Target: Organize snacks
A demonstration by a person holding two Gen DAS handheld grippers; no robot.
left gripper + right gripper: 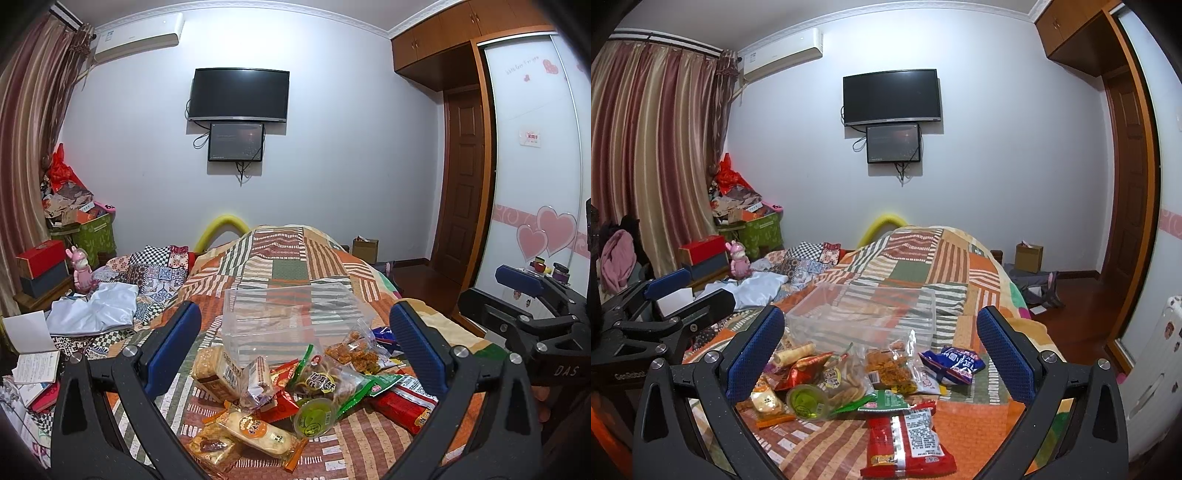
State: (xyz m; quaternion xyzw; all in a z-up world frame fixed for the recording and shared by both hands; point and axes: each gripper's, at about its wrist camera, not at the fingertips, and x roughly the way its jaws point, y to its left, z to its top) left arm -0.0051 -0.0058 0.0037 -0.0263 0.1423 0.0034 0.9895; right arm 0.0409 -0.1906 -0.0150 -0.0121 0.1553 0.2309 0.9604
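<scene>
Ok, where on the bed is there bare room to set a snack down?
Free quilt lies right of the red packet, below the blue packet, and beyond the clear box toward the foot of the bed. It is crowded from the green jelly cup up to the box.

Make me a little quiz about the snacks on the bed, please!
1. True or false: the clear plastic box behind the snack pile already holds snacks.
2. What colour is the lid of the small round jelly cup?
3. Which snack lies nearest the right gripper: A) the red packet, B) the blue packet, C) the pink rabbit figurine?

Key:
1. False: it looks empty, and the snacks lie on the bedspread in front of it.
2. Green.
3. A. Both the right gripper and the left gripper are open and hold nothing.
</scene>
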